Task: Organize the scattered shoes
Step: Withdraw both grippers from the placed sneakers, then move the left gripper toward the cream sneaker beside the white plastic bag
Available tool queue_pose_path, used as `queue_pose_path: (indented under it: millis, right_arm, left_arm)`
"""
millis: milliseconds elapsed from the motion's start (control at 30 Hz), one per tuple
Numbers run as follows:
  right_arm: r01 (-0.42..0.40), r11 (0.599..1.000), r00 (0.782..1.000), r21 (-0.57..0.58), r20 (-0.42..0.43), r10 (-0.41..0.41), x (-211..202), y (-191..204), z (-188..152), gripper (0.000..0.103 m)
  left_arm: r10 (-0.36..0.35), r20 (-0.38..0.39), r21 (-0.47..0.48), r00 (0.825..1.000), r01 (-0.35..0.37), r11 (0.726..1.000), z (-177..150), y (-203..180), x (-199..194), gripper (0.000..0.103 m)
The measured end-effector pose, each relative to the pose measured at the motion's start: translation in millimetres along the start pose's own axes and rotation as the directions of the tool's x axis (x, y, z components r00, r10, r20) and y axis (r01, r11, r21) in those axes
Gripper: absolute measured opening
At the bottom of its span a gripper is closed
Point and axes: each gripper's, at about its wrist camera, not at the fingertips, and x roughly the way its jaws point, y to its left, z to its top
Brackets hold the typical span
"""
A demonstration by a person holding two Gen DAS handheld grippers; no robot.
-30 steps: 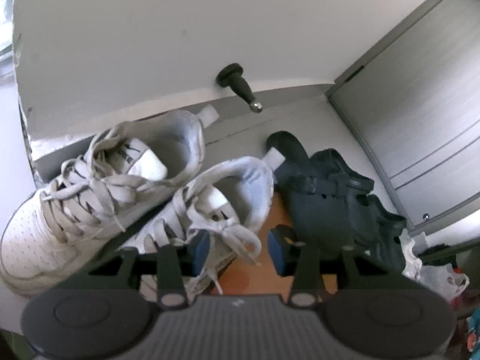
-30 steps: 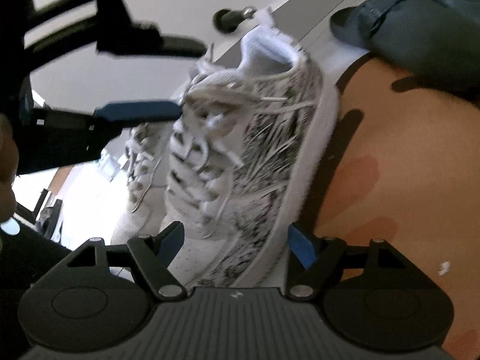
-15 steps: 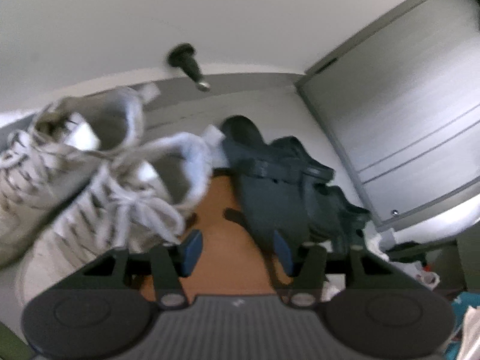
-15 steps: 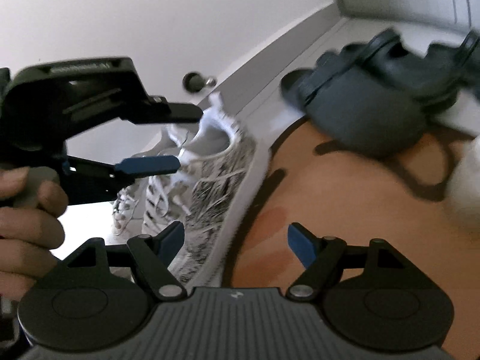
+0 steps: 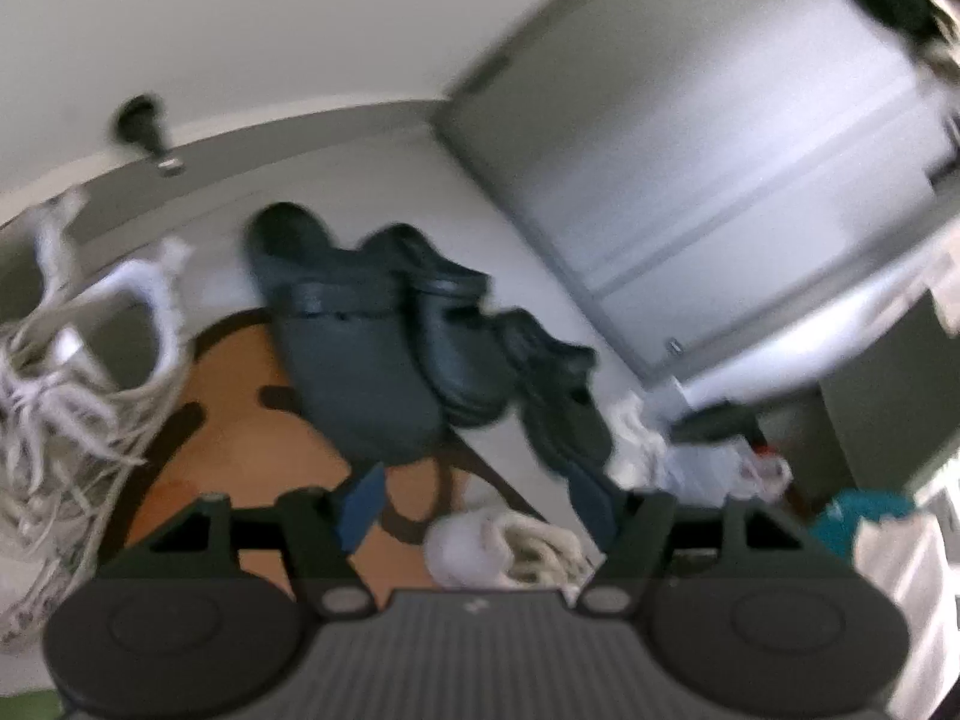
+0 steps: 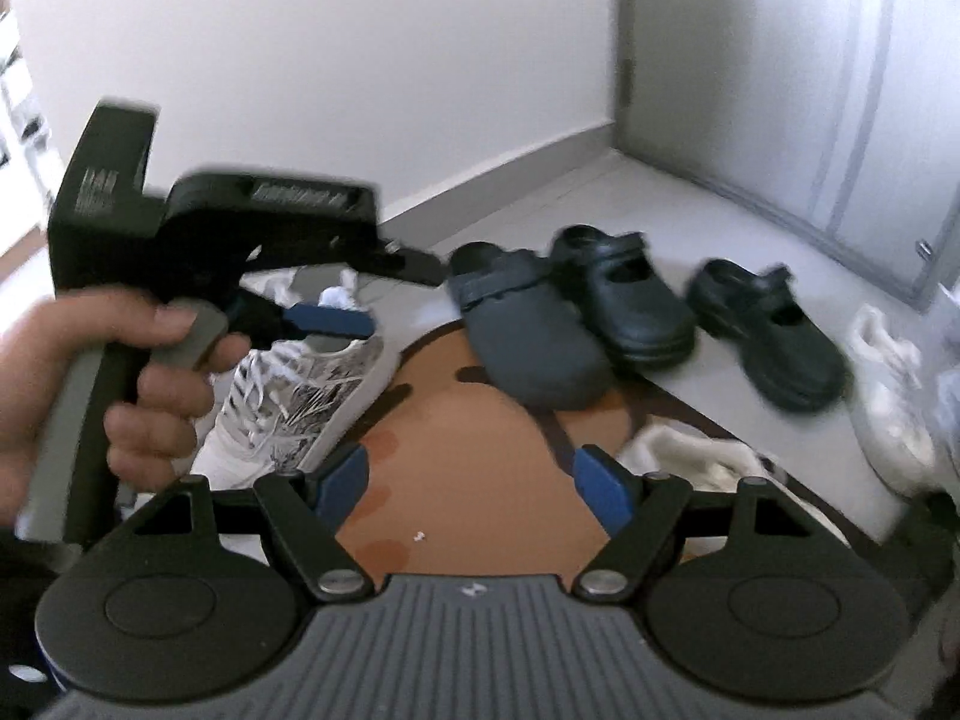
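Observation:
Two white laced sneakers (image 5: 66, 384) sit side by side at the left, heels toward the wall; the nearer one (image 6: 300, 390) shows in the right wrist view. Three dark clogs stand in a row: a grey-blue one (image 6: 528, 330) (image 5: 348, 354), a black one (image 6: 630, 312) (image 5: 456, 342), another black one (image 6: 774, 342) (image 5: 564, 396). A fluffy cream slipper (image 6: 702, 456) (image 5: 510, 546) lies near my fingers, a second (image 6: 894, 408) at the right. My left gripper (image 5: 474, 504) is open and empty above the mat. My right gripper (image 6: 474, 480) is open and empty too.
An orange mat (image 6: 456, 468) with dark markings covers the floor in front. A door stop (image 5: 141, 126) sticks out of the white wall. A grey sliding door (image 6: 840, 120) closes the right side. Bags and clutter (image 5: 750, 462) lie at the far right. A hand (image 6: 120, 384) holds the left gripper.
Both grippers have pulled back and swung right, away from the white sneakers. The dark clogs and the cream slippers have come into view.

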Motion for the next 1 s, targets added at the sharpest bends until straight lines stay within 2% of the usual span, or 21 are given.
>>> queue_pose_path:
  millis: [67,100,167,267,400,567,767,900,1000]
  right_arm:
    - [0.038,0.999,0.999,-0.01,0.004,-0.038,-19.0,-12.2,4.8,0.08]
    - [0.057,0.998,0.998,-0.005,0.007,-0.057,-28.0,-19.5,6.4,0.08]
    - [0.09,0.996,0.996,0.011,0.011,-0.09,-41.9,-33.1,8.9,0.08]
    - [0.151,0.987,0.989,0.054,0.0,-0.151,-60.2,-61.2,8.3,0.08]
    - [0.239,0.97,0.971,0.035,-0.023,-0.238,-77.0,-93.1,1.2,0.08]
    - [0.281,0.959,0.96,0.028,0.003,-0.282,-90.3,-118.0,-5.0,0.083]
    - [0.328,0.944,0.944,0.041,0.029,-0.329,-100.9,-146.8,-13.3,0.084]
    - [0.324,0.943,0.946,0.083,-0.02,-0.323,-97.5,-162.9,-15.6,0.084]
    - [0.319,0.945,0.946,0.064,-0.081,-0.314,-89.6,-163.7,-12.9,0.084]
  left_arm:
    - [-0.011,0.0,0.043,1.0,0.011,0.999,-0.1,-9.5,-3.7,0.084]
    - [-0.01,0.002,0.059,1.0,0.01,0.998,-0.3,-12.4,-3.9,0.085]
    - [-0.009,0.001,0.088,1.0,0.009,0.996,-0.1,-18.2,-3.9,0.085]
    - [-0.053,-0.011,0.087,0.999,0.054,0.995,0.4,-22.3,0.1,0.085]
    - [-0.064,-0.049,0.114,0.997,0.069,0.991,-2.4,-31.6,9.4,0.085]
    - [-0.058,-0.09,0.155,0.994,0.072,0.985,-11.1,-46.1,17.3,0.085]
    - [-0.05,-0.105,0.204,0.993,0.07,0.976,-12.6,-73.0,28.8,0.084]
    - [-0.05,-0.123,0.243,0.991,0.078,0.967,-11.8,-99.7,41.7,0.084]
    - [-0.04,-0.149,0.284,0.988,0.082,0.955,-11.9,-124.0,57.1,0.084]
